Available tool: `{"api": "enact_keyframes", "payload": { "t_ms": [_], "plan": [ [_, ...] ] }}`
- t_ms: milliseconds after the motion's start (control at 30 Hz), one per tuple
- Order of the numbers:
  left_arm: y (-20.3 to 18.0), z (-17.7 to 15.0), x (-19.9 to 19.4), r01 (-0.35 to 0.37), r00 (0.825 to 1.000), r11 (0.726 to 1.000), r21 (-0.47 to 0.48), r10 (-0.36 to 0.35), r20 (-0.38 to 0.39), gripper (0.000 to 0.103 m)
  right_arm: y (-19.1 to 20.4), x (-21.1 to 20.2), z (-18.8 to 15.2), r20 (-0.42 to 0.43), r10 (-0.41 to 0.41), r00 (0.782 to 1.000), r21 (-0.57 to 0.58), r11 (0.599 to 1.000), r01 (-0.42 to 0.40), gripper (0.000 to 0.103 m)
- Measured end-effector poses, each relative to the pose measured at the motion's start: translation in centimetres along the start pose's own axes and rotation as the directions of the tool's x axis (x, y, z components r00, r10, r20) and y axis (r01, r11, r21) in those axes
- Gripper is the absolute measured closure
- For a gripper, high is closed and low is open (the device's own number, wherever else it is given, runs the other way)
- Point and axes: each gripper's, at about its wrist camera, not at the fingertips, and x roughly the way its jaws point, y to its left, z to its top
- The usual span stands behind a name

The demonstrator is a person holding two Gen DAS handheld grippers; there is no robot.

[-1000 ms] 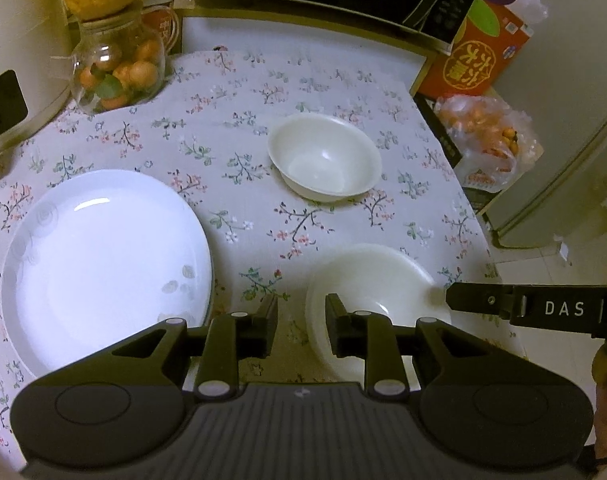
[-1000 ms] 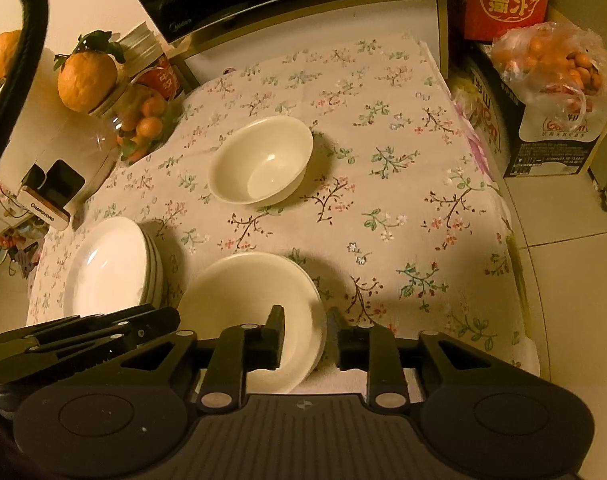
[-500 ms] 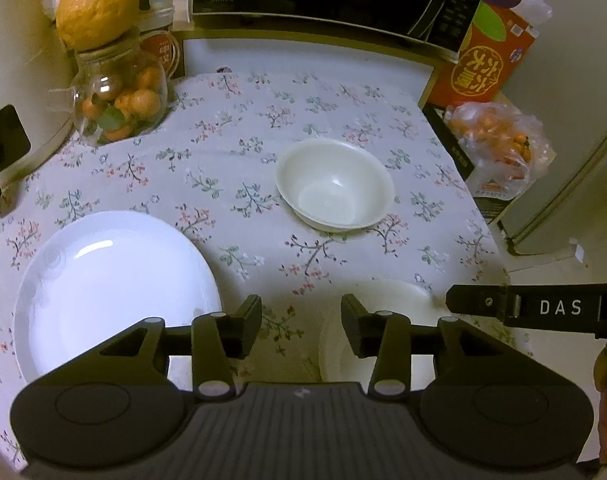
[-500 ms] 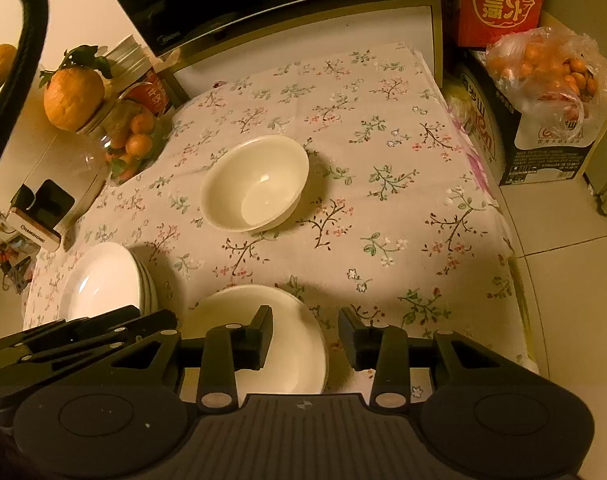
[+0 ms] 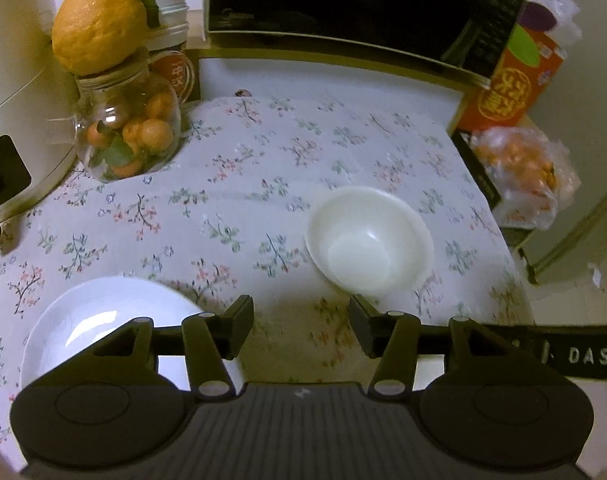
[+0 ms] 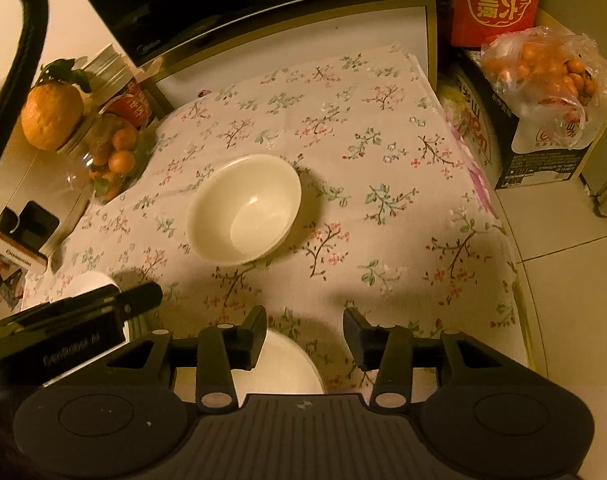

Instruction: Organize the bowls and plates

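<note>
White ceramic throughout: one empty bowl (image 5: 368,240) sits alone toward the middle of the floral tablecloth (image 5: 263,168), nearer its right edge. Against a second ago, both grippers have drawn back toward the near edge of the table. The left gripper (image 5: 301,326) had its fingers close together just over the near bowl stack; its jaws are now well apart and opening, with only cloth between them. That stack has slid out of the left wrist view. The right gripper (image 6: 304,334) likewise shows a wider gap than before, jaws opening, nothing clamped. The bowl stack (image 6: 279,364) at the near edge now appears only partly, under the right gripper's left finger and not gripped. The plate stack (image 5: 103,320) at the near left corner shows less of itself than earlier, cut off by the left gripper's body; its top plate is empty. The lone bowl has not moved on the cloth. Containers: a glass jar (image 5: 127,136) at the far left corner holds small oranges, with a large citrus fruit (image 5: 97,24) sitting on its mouth. Off the table's right edge, a clear plastic bag (image 6: 543,80) holds more small oranges, resting on a box.
</note>
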Motion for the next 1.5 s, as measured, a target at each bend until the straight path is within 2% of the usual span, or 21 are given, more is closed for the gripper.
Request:
{"api": "enact_keyframes", "payload": {
  "t_ms": [133,333,500,733,933,1133,1233,1433,1500],
  "plan": [
    [-0.2,0.9,0.9,0.008,1.000,1.000,-0.007,-0.008,0.014,0.041,0.1,0.7,1.1,-0.006,0.007,1.000,0.024,1.000,-0.007,0.058],
    [-0.4,2.2,2.5,-0.013,1.000,1.000,0.001,0.013,0.014,0.039,0.1,2.3,2.9,0.000,-0.016,1.000,0.048,0.999,0.016,0.054],
    [-0.6,2.9,3.7,-0.023,1.000,1.000,0.018,0.023,0.011,0.037,-0.4,3.3,4.3,0.020,-0.015,1.000,0.073,0.997,0.013,0.048],
    [-0.1,3.5,5.3,-0.038,0.999,0.999,-0.003,0.038,-0.016,0.036,-0.8,4.4,5.5,0.025,-0.025,0.999,0.084,0.996,0.022,0.047],
    [0.1,3.7,6.3,-0.029,0.999,0.999,-0.024,0.028,-0.045,0.037,-0.3,5.7,5.7,0.000,0.003,1.000,0.096,0.995,-0.003,0.047],
    [-0.5,3.2,6.9,-0.007,0.998,1.000,-0.004,0.007,-0.070,0.039,0.9,6.8,5.9,-0.034,0.009,0.999,0.071,0.997,-0.006,0.054],
    [-0.6,3.0,6.9,-0.009,0.998,1.000,0.017,0.011,-0.069,0.042,1.1,7.1,6.0,-0.045,0.009,0.999,0.067,0.998,-0.006,0.061],
    [-0.6,2.9,7.0,-0.006,0.998,1.000,0.026,0.008,-0.064,0.053,1.4,7.2,5.9,-0.054,0.015,0.998,0.055,0.998,-0.013,0.074],
    [-0.8,2.8,7.2,0.000,0.998,0.999,0.037,0.002,-0.066,0.061,1.4,7.3,5.9,-0.058,0.010,0.998,0.052,0.999,-0.007,0.079]
  ]
}}
